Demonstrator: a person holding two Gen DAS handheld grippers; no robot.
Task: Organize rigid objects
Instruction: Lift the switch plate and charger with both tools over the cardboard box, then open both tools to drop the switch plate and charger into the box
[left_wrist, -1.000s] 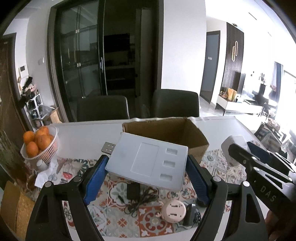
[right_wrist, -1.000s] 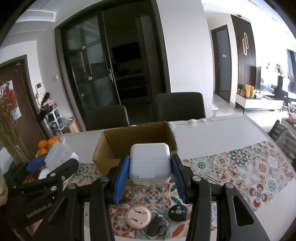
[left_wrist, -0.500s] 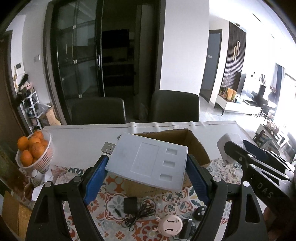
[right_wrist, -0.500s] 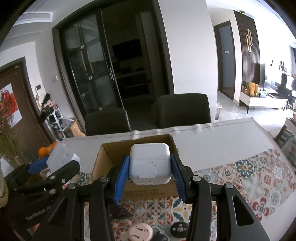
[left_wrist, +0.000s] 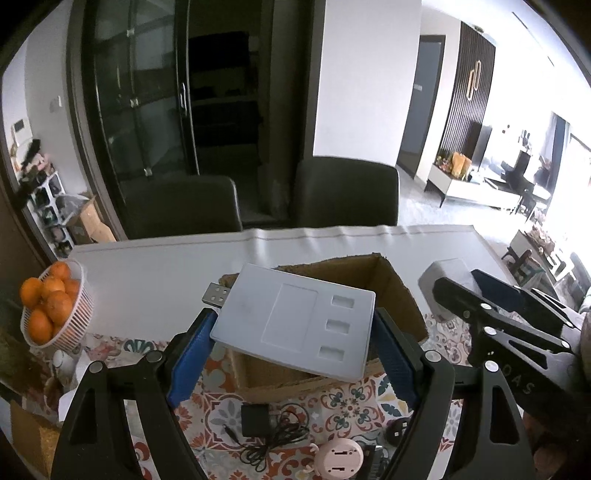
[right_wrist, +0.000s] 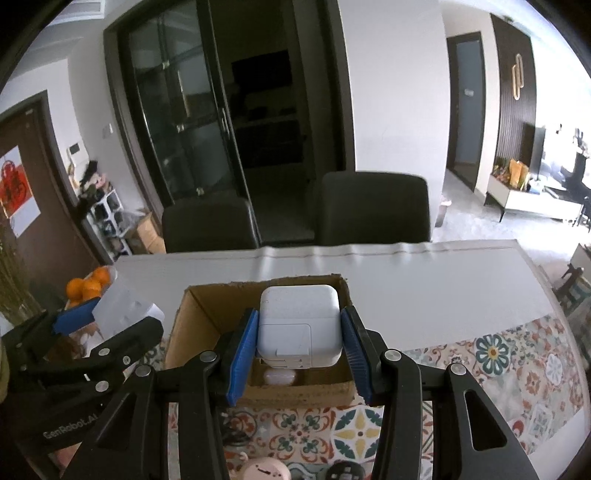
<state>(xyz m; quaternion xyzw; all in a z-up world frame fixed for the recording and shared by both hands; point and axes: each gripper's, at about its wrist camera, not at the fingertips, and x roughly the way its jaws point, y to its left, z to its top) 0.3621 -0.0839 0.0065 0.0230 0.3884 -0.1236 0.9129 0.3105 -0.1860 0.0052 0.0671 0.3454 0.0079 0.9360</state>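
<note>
My left gripper (left_wrist: 293, 332) is shut on a flat grey USB hub (left_wrist: 291, 321) with a metal plug at its far left corner, held above the near side of an open cardboard box (left_wrist: 399, 295). My right gripper (right_wrist: 299, 339) is shut on a white square charger (right_wrist: 299, 328), which hangs over the same cardboard box (right_wrist: 199, 314). A small pale oval case (right_wrist: 280, 376) lies on the box floor under the charger. Each gripper shows at the edge of the other's view.
On the patterned mat in front of the box lie a black adapter with cable (left_wrist: 258, 424), a round pink plug (left_wrist: 338, 456) and a black round plug (right_wrist: 345, 470). A basket of oranges (left_wrist: 51, 310) stands at the left. Two dark chairs (right_wrist: 373, 210) stand behind the table.
Both grippers have moved forward with their loads, so the box now sits under them. The loose items on the mat have slid toward the bottom of both views.
</note>
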